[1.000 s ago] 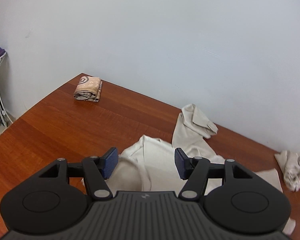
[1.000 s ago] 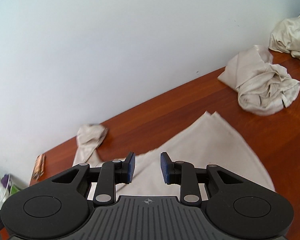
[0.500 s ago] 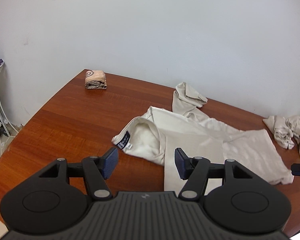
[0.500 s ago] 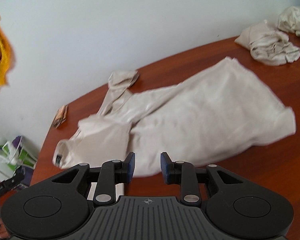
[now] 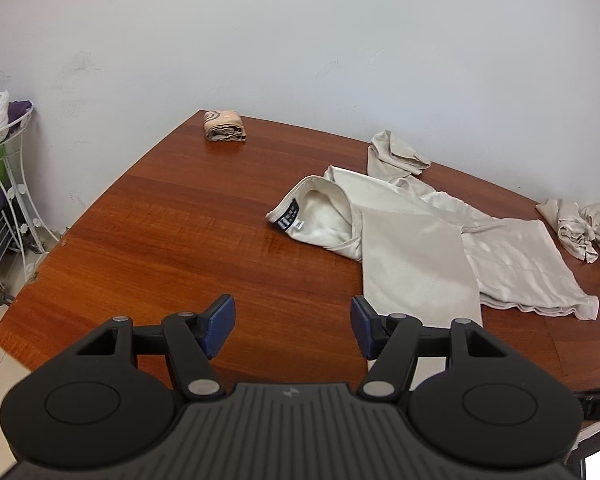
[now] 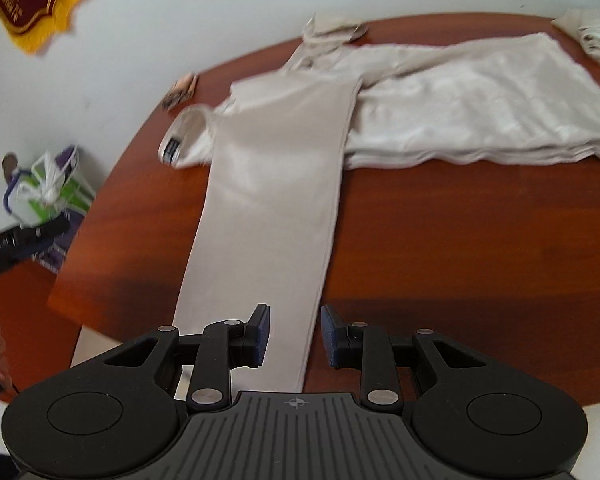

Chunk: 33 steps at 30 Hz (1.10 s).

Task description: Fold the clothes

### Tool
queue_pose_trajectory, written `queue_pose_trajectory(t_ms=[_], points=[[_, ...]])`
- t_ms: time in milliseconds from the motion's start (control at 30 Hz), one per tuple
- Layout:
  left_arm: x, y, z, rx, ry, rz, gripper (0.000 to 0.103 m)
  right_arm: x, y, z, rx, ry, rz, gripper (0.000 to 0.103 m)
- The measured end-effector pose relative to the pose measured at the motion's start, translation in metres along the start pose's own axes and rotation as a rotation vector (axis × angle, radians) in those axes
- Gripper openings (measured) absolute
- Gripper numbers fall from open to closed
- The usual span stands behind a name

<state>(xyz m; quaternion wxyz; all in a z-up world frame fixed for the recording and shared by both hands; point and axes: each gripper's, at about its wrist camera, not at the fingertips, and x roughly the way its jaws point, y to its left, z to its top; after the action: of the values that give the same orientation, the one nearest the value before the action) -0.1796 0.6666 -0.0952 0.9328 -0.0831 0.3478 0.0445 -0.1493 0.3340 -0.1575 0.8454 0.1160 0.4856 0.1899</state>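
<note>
Overhanging sleeve (image 6: 260, 220) end under tongs (image 6: 294, 334)

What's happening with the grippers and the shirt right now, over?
Left gripper open, empty. Right gripper open, above sleeve end. Beige shirt spread on table, unfolded. Nothing blocking.

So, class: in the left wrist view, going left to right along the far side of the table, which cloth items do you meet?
Small folded patterned cloth → bunched sleeve of the beige shirt → crumpled beige clothes at the right edge.
</note>
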Motion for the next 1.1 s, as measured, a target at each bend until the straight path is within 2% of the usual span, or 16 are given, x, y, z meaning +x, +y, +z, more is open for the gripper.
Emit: queue_pose_trajectory(t_ms=[167,400,633,700,733,933,1100], points=[[-0.008,0.01,-0.006,-0.033,0.006,0.027,0.069,0.018,0.012,-0.012,-0.056,0.052,0.001,0.031],[-0.018,0.021,-0.008,-0.062,0.003,0.058,0.069,0.034,0.011,-0.015,-0.072,0.082,-0.045,0.031],[-0.02,0.027,-0.008,-0.09,0.006,0.072,0.069,0.044,0.008,-0.015,-0.079,0.104,-0.044,0.03],[-0.019,0.027,-0.008,-0.092,0.009,0.073,0.069,0.045,0.01,-0.014,-0.095,0.109,-0.042,0.016],[-0.019,0.026,-0.008,-0.095,0.01,0.072,0.069,0.046,0.01,-0.013,-0.097,0.111,-0.042,0.003],[-0.015,0.025,-0.002,-0.11,0.004,0.081,0.069,0.032,0.012,0.0,-0.119,0.061,-0.017,0.003],[-0.011,0.025,0.006,-0.132,-0.014,0.093,0.069,0.003,0.006,0.036,-0.107,-0.005,-0.008,0.003]])
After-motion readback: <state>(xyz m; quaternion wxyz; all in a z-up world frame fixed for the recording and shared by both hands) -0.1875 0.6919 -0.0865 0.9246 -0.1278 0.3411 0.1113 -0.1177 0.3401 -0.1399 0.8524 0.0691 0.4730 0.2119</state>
